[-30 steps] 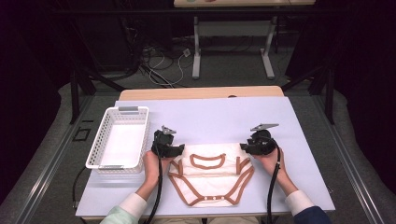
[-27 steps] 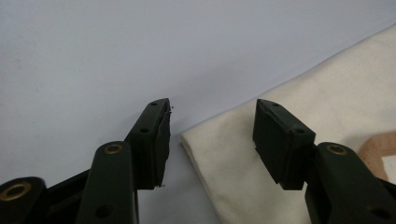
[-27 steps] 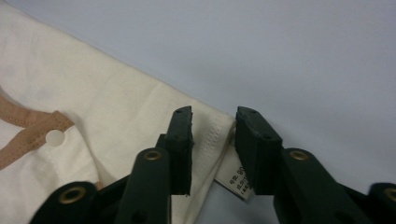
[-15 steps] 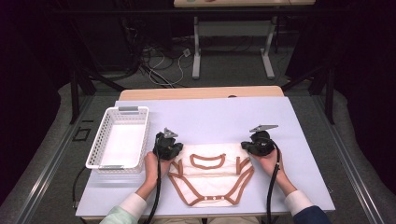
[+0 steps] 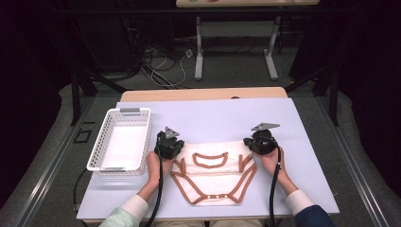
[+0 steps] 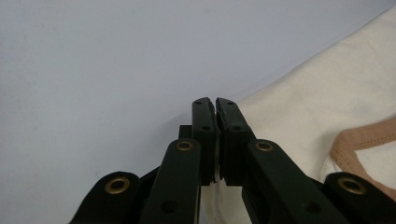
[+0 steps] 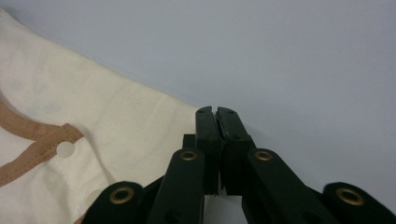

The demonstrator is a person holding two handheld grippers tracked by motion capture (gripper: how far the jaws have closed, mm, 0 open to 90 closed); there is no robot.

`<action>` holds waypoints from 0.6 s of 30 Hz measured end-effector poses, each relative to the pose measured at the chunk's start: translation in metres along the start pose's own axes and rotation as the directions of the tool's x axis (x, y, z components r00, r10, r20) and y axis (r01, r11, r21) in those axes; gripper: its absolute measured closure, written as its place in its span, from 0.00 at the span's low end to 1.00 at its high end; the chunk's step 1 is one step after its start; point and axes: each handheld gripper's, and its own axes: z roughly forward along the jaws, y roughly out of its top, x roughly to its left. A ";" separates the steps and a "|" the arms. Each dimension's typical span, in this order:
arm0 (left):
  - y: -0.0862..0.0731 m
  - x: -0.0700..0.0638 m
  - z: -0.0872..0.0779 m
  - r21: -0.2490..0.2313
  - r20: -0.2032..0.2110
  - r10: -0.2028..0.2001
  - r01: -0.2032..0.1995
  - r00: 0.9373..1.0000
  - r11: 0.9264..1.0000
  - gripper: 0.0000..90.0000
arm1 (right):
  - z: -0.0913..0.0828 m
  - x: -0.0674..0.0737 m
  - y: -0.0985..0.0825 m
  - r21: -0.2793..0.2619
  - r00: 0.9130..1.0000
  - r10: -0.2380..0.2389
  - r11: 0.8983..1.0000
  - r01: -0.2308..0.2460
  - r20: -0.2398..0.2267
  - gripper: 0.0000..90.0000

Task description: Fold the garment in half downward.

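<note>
Bodysuit (image 5: 213, 174) flat on table | left claw (image 5: 176, 152) pinching its left corner | right claw (image 5: 251, 146) pinching its right corner

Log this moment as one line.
left gripper: shut on bodysuit corner | right gripper: shut on bodysuit corner | basket: at left

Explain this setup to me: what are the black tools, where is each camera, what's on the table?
No robot arm here: a person holds a two-jaw hand-held gripper in each hand. The high view looks down on the table. It shows the left hand-held gripper, the right hand-held gripper, a cream baby bodysuit with brown trim between them, and a white basket to the left. The other two pictures come from cameras riding on each tool, looking along its black jaws. Both pairs of jaws have just closed, each at a top corner of the bodysuit; cream cloth shows between the left jaws, so that corner looks pinched.
</note>
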 end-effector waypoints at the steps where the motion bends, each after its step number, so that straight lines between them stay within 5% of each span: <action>1: 0.001 0.001 0.000 0.006 -0.007 0.013 -0.013 1.000 1.000 0.97 | 0.000 0.000 0.001 -0.005 1.000 -0.003 1.000 0.003 0.005 0.98; 11: 0.001 0.001 0.010 0.019 -0.045 0.017 -0.016 0.999 1.000 0.91 | 0.006 -0.002 0.003 0.013 1.000 0.003 1.000 -0.004 0.018 0.93; 18: 0.005 -0.002 -0.003 0.001 -0.019 0.025 -0.025 1.000 1.000 0.52 | -0.005 -0.003 0.003 -0.009 1.000 0.006 1.000 -0.006 0.006 0.61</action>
